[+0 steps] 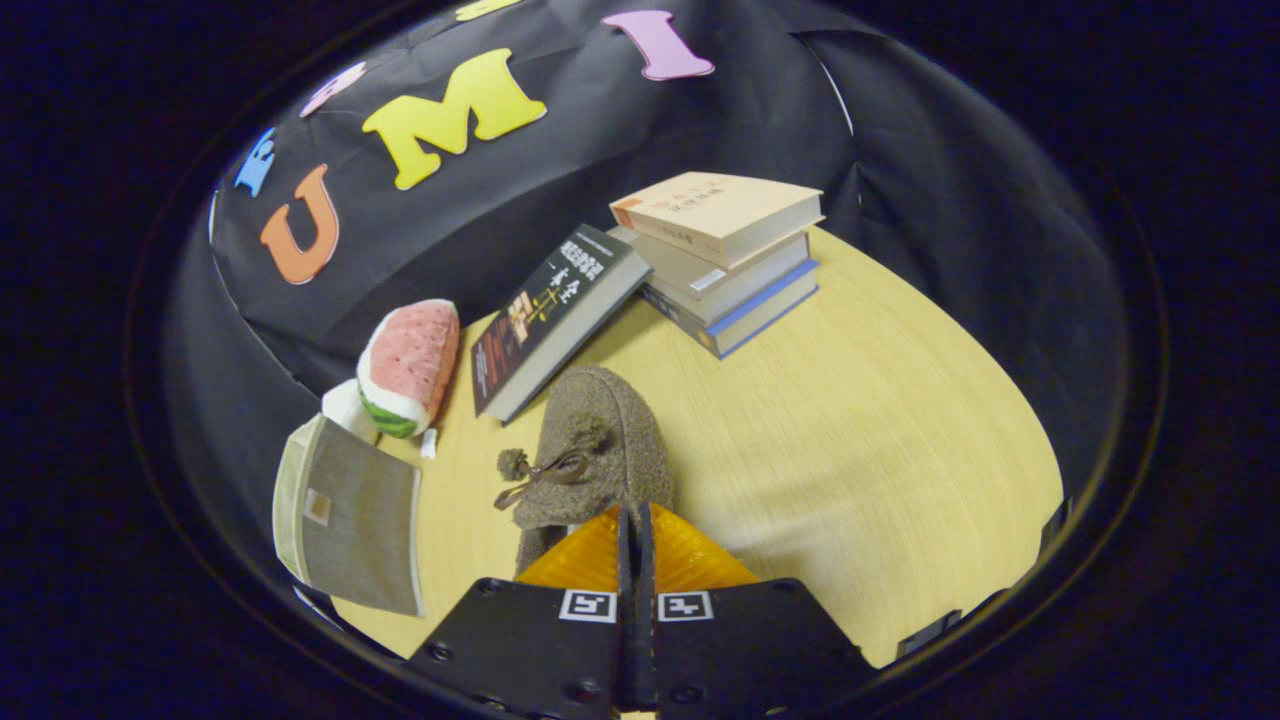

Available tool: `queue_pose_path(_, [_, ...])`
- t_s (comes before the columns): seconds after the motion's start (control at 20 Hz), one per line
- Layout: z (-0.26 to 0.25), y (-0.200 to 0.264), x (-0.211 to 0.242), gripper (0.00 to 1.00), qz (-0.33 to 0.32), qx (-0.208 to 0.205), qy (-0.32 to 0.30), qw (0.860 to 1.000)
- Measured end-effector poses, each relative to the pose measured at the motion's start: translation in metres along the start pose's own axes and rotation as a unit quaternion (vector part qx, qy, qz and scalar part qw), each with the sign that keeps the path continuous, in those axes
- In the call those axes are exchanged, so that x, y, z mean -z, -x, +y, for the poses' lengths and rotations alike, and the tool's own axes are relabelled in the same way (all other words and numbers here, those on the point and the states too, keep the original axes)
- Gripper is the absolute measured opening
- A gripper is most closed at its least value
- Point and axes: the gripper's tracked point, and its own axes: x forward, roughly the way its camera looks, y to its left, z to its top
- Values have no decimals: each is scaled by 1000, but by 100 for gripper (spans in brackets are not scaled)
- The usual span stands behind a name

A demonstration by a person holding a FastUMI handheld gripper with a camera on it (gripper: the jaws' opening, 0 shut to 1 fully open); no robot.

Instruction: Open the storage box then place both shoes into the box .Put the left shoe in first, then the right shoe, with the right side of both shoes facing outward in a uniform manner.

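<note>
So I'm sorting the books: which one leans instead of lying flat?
The black book, propped tilted against the stack of three books, beyond the fuzzy shoe.

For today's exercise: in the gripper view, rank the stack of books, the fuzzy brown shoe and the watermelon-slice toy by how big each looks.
1. Stack of books, largest.
2. Fuzzy brown shoe, close behind, though it lies nearest the camera, which inflates it.
3. Watermelon-slice toy, smallest.
The gripper has its fingers together at the shoe's near end.

I see even, soft light from above on the table [850, 400]; shadows are weak, and the fisheye bends the edges strongly.
</note>
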Motion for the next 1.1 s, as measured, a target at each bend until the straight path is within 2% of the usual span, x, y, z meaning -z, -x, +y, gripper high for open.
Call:
queue_pose_path(0.2, [71,28,-15,0,-25,-40,12,999])
queue_pose_path(0.4, [168,57,-24,1,-53,-88,22,994])
queue_pose_path(0.55, [241,66,-20,0,-64,-117,35,990])
queue_pose_path(0.75, [320,58,5,0,-47,-144,37,988])
queue_pose_path(0.9, [352,42,32,0,-31,-143,36,989])
queue_pose_path(1.1, [368,15,56,0,-23,-122,50,991])
